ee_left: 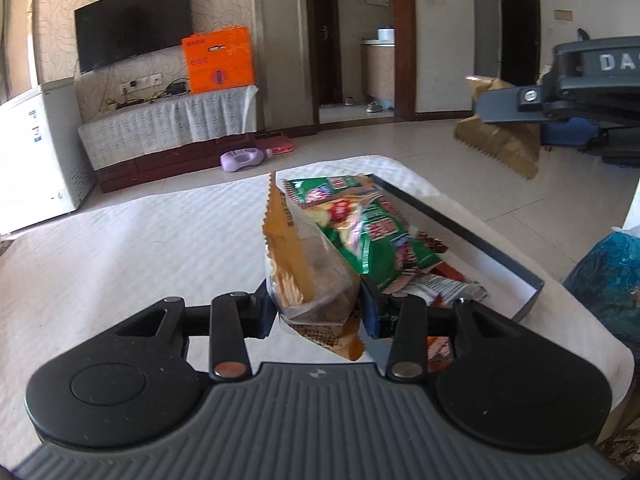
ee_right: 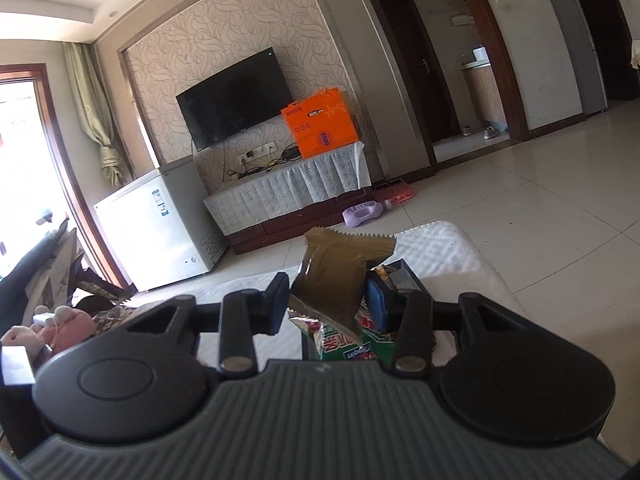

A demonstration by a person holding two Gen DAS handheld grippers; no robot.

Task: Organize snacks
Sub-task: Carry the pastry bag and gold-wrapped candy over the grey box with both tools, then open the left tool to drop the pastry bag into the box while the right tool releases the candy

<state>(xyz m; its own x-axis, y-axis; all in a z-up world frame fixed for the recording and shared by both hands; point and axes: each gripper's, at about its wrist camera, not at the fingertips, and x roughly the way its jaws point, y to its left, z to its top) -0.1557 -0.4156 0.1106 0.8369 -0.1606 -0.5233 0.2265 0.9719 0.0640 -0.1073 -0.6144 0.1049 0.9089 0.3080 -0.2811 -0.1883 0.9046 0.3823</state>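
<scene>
Left gripper (ee_left: 318, 312): nearest in the left wrist view, low over a table draped in white cloth (ee_left: 132, 248). Its two fingers are clamped on a snack.
Held snack, left: a clear-and-orange packet (ee_left: 304, 268) with a brown cake inside, pinched at its lower end and standing upright between the fingers, its serrated top edge pointing away.
Tray (ee_left: 476, 240): a shallow dark-rimmed box with a white floor, just beyond and to the right of the left gripper, on the cloth.
Tray contents: a large green snack bag (ee_left: 372, 232) lies flat along the tray, touching the held packet's right side; smaller red and silver wrappers (ee_left: 444, 280) sit at its near right end.
Right gripper (ee_right: 326, 304): raised above the tray, its fingers closed on a snack. From the left wrist view it appears at the upper right, well above the table.
Held snack, right: a flat olive-gold packet (ee_right: 340, 276), gripped near its lower part, tilted, zigzag edge uppermost. The green bag shows directly beneath it.
Blue plastic bag (ee_left: 612, 280): far right, beside the table.
Far floor: a purple bottle (ee_left: 244, 158) lies on pale tiles.
Far wall: a cloth-covered cabinet (ee_left: 168, 124) carries an orange box (ee_left: 218, 64); a dark television (ee_left: 134, 22) hangs above; a white chest freezer (ee_left: 36, 152) stands at left.
</scene>
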